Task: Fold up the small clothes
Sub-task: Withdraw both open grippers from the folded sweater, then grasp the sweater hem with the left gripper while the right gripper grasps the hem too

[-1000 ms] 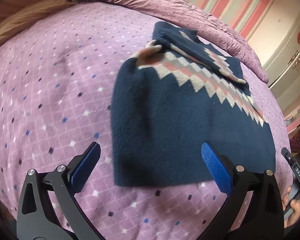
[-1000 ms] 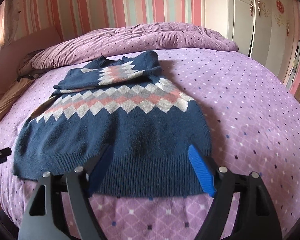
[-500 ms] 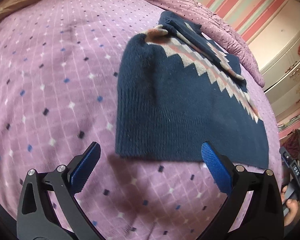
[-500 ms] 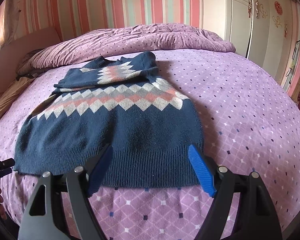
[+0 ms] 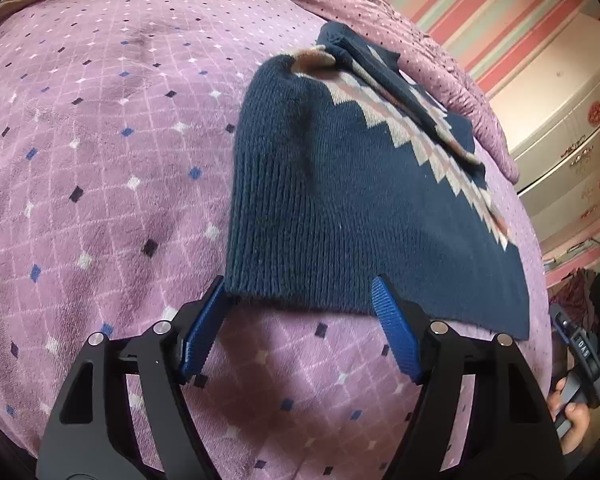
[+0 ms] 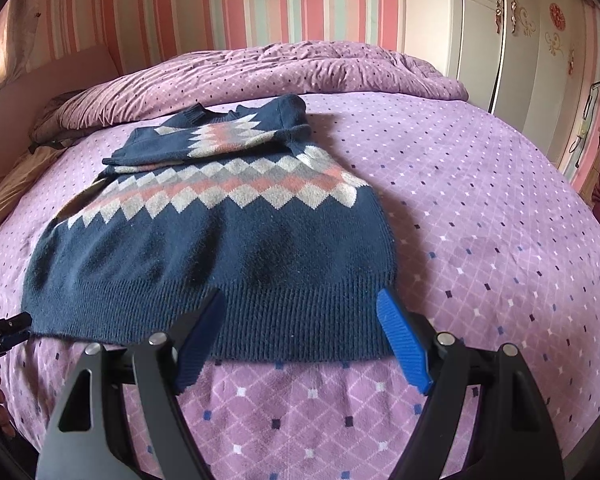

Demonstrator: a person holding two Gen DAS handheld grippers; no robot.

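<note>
bed [image 5: 100, 160]: both tongs tilted downward

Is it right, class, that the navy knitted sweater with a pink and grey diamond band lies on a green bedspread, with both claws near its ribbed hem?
No, one detail is wrong: the bedspread is purple with small diamonds, not green, as the right wrist view shows. The navy knitted sweater does lie on it, with the left claw and the right claw near its ribbed hem.

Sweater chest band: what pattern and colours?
Rows of diamonds in cream, grey and salmon pink across the navy sweater; clearest in the right wrist view.
</note>
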